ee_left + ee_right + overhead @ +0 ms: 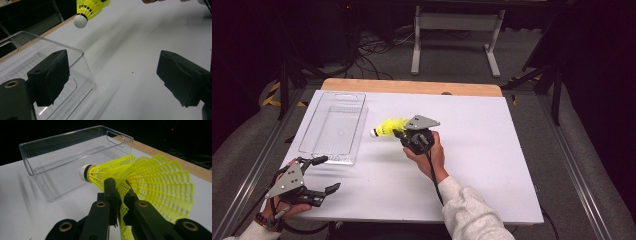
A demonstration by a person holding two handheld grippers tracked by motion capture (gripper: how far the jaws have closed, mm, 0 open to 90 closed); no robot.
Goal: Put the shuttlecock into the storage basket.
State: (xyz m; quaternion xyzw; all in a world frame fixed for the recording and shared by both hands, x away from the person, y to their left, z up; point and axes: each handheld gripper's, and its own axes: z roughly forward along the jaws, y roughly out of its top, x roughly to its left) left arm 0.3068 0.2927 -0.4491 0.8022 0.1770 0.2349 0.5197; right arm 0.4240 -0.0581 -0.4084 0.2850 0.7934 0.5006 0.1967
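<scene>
Shuttlecock (387, 127) in yellow sits at the centre of the high view, above the white table (492, 165), its net skirt pinched in our right gripper (401, 135). Just left lies a clear bin (333, 126). Our left gripper (323, 173), lower left, is spread wide and holds nothing. From the right gripper view we see the crushed skirt (150, 180).

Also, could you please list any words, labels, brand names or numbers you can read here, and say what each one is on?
None: no readable text in any view.
The yellow shuttlecock bears no print.
The clear plastic bin has no label.
The white table top is unmarked.
The right gripper and left gripper carry no lettering.
</scene>
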